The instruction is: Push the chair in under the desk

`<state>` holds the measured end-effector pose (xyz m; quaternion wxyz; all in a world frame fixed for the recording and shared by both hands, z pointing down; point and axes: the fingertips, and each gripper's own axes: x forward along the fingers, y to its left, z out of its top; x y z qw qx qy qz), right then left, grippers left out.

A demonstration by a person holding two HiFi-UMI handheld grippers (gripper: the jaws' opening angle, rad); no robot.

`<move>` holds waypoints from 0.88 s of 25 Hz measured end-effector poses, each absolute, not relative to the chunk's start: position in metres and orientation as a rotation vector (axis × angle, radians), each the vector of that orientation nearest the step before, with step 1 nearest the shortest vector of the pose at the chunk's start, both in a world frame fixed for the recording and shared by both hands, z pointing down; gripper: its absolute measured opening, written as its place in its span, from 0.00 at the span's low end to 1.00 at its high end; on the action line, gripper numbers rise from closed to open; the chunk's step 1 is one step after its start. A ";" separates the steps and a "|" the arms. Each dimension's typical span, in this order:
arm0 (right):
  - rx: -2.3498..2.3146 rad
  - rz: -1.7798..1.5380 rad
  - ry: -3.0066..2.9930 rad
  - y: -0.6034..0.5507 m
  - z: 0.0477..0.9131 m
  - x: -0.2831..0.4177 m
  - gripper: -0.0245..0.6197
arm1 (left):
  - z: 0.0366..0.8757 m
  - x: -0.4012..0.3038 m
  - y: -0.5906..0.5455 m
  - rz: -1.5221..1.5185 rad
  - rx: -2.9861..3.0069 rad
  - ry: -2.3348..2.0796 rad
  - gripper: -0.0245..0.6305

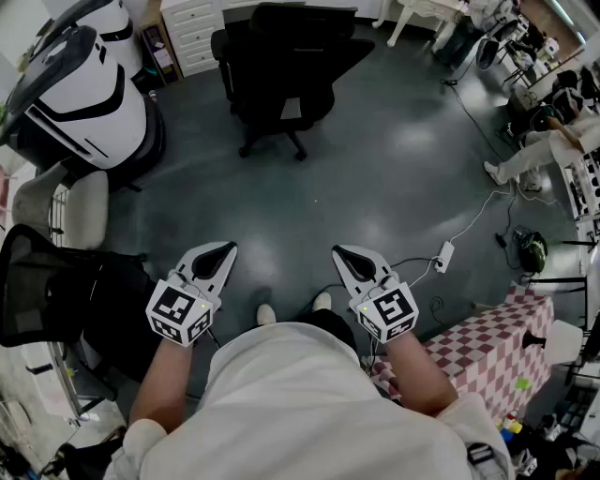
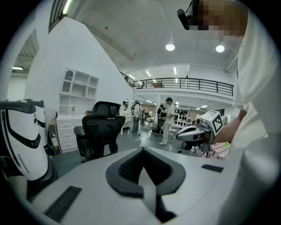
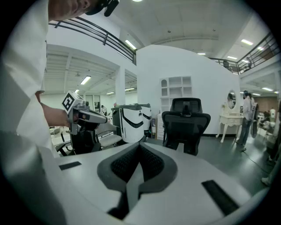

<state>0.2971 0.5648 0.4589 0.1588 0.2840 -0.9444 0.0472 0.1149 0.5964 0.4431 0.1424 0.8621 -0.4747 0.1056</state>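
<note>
The black office chair [image 1: 281, 70] is seen straight ahead across the floor, well apart from both sets of jaws. The left gripper [image 1: 223, 253] and right gripper [image 1: 343, 255] are held closed and empty, and neither is clearly nearer.

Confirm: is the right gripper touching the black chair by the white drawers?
Apart. The head view shows a stretch of grey floor between the right gripper and the black chair.

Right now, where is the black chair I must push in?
The black chair stands at the top middle of the head view, on the grey floor, just right of the white drawers.
</note>
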 end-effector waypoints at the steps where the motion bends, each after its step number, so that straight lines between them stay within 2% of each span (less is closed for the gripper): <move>1: 0.815 0.137 -2.696 0.572 0.458 0.294 0.04 | 0.444 0.112 0.604 0.304 2.487 -1.364 0.03; 16: 0.812 0.138 -2.683 0.609 0.447 0.252 0.05 | 0.447 0.076 0.650 0.315 2.504 -1.368 0.03; 20: 0.848 0.141 -2.668 0.598 0.450 0.253 0.16 | 0.451 0.073 0.647 0.332 2.501 -1.381 0.11; 22: 0.868 0.155 -2.669 0.591 0.451 0.255 0.19 | 0.453 0.072 0.641 0.320 2.488 -1.388 0.16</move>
